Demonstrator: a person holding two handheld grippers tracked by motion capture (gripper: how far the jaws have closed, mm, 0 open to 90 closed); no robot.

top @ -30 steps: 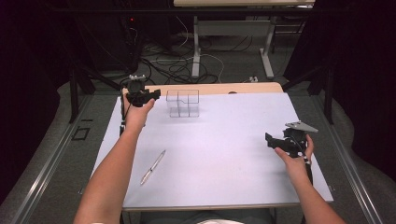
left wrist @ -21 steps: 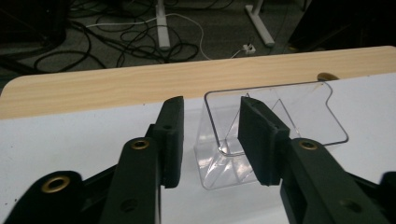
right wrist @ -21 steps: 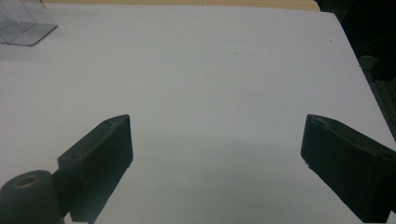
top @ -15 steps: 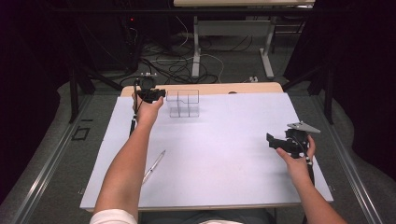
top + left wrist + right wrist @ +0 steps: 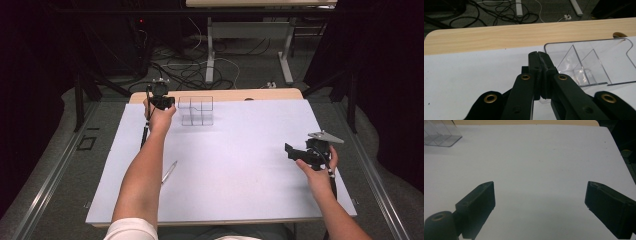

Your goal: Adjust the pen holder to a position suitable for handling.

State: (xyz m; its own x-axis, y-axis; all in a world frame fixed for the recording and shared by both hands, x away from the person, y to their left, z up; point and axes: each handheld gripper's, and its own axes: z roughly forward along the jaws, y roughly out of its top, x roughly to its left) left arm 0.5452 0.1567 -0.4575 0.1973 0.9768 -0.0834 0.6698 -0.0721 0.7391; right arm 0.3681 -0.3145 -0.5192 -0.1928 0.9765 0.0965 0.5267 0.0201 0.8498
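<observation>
A clear plastic box (image 5: 196, 111) with dividers stands near the far edge of the white table mat (image 5: 235, 170). My left gripper (image 5: 170, 102) is at the box's left side. In the left gripper view its jaws have just been closing and now meet at the left wall of the box (image 5: 589, 62), with a clear edge showing between them lower down. My right gripper (image 5: 293, 150) hovers over the right part of the mat. Its fingers (image 5: 477, 202) stand wide apart with nothing between them, and the box (image 5: 439, 136) shows at the far left of that view.
A pen (image 5: 169, 172) lies on the mat beside the left forearm. A wooden strip of table (image 5: 250, 94) runs behind the mat. Cables and table legs lie on the floor (image 5: 220, 65) beyond it.
The left hand has moved right, up to the clear box's left side, and its jaws have closed. The right hand has kept still.
</observation>
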